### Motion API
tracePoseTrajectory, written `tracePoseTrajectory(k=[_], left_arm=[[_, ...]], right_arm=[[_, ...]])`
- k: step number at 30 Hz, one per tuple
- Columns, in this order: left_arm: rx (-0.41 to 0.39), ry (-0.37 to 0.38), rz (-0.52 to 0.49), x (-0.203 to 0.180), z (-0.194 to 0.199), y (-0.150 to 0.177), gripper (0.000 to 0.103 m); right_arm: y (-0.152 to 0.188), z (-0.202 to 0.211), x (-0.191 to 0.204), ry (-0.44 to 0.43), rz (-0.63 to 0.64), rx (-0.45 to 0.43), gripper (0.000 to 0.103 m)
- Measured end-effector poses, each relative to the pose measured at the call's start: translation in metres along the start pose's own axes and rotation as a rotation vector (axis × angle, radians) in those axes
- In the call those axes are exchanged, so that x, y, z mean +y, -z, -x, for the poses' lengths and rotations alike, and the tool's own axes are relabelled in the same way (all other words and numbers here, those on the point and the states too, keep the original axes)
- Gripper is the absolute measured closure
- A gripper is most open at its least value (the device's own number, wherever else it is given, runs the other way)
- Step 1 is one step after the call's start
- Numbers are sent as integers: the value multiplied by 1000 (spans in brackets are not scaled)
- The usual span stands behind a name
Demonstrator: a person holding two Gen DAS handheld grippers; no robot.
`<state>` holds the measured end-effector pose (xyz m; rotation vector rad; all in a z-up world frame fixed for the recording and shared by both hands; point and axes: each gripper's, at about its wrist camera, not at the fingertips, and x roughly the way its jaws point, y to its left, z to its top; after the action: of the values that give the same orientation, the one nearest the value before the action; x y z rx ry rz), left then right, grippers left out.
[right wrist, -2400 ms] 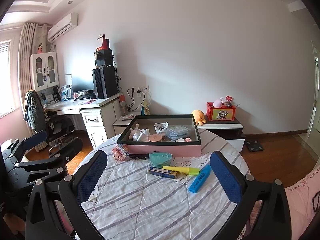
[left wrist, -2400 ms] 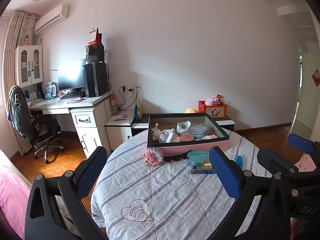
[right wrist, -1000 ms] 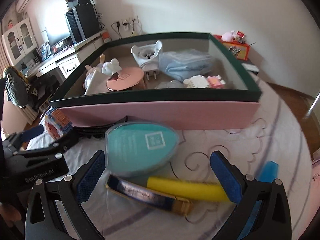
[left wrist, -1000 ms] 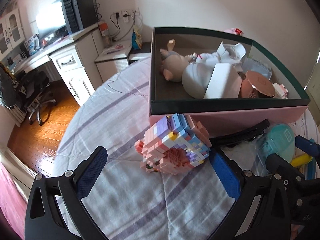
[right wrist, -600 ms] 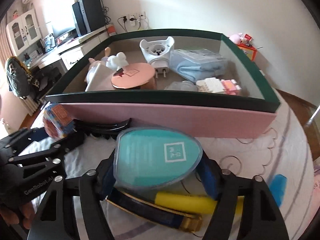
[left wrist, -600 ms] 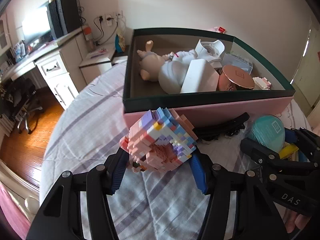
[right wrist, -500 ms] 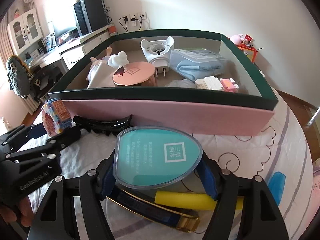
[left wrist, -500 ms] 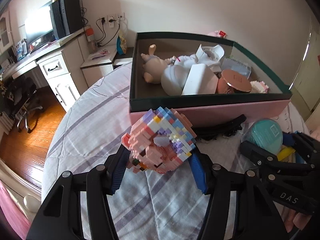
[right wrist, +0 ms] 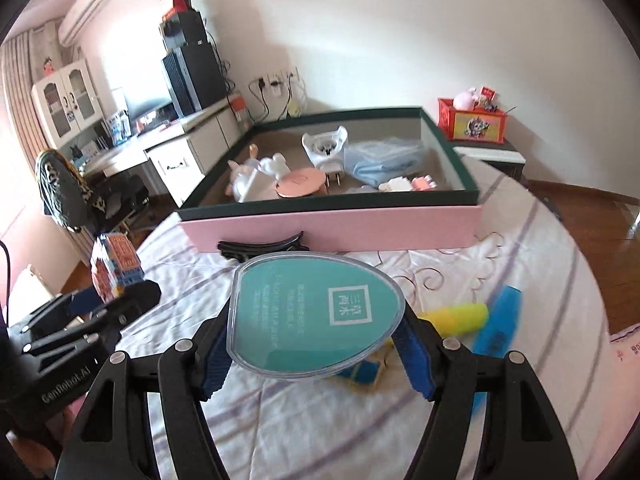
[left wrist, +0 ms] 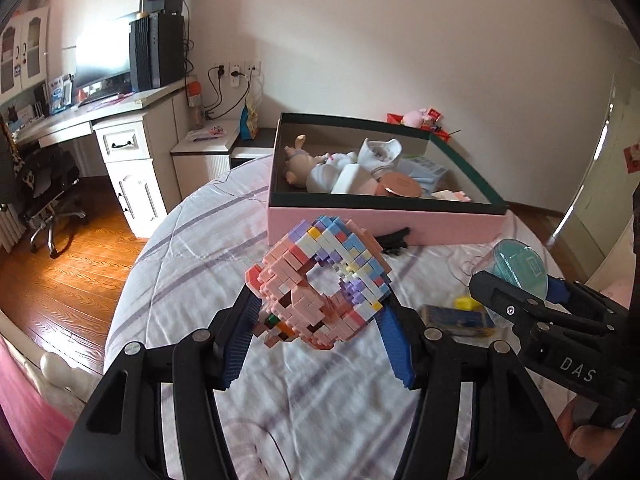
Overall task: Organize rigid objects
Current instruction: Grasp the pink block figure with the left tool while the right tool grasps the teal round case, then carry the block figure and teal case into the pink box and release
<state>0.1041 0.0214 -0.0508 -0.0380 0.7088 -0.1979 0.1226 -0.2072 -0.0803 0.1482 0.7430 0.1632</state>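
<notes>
While we are carrying the pastel building-block model [left wrist: 320, 280] clenched between the blue pads of the left gripper [left wrist: 316, 340], it is hanging clear of the striped tablecloth [left wrist: 200, 248], just in front of the pink storage box [left wrist: 384, 224]. At the same time we are holding the teal teardrop-shaped plastic case [right wrist: 316, 316] in the right gripper [right wrist: 316, 356], its pads pressing on the two sides of the case, which is also lifted off the cloth and tilted up toward the box.

Inside the box we are seeing a small doll [left wrist: 298, 160], a white plug adapter [right wrist: 326, 150], a round rose-gold compact [right wrist: 300, 182], a folded blue pouch [right wrist: 384, 156] and a small block piece [right wrist: 412, 184]. Against its front wall a black hair claw [right wrist: 260, 248] is lying, and nearer to us a yellow highlighter [right wrist: 460, 318], a blue highlighter [right wrist: 498, 320] and a dark blue box [left wrist: 456, 316] are waiting on the cloth.

We are judging the risks as these: the brick model is gripped only at its lower edges, so a squeeze or a knock on the box rim could be breaking pieces off; the smooth case could be sliding from the pads; and the two grippers, working close together, could be colliding over the box.
</notes>
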Motion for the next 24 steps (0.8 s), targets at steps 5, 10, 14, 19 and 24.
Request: tracePoseTrajectory(k=[5, 10, 14, 19, 24], left_arm=[[-67, 0, -1, -13, 36, 4, 44], [-120, 1, -32, -27, 67, 3, 44], [-148, -9, -53, -34, 82, 2, 44], [-152, -19, -62, -41, 82, -1, 44], [-153, -31, -81, -45, 75, -4, 44]], right_arm=[[10, 39, 5, -9, -1, -65, 31], [13, 69, 6, -19, 5, -109, 31], [11, 84, 8, -24, 12, -138, 31], [10, 92, 11, -30, 22, -153, 31], [7, 86, 8, -34, 22, -150, 31]])
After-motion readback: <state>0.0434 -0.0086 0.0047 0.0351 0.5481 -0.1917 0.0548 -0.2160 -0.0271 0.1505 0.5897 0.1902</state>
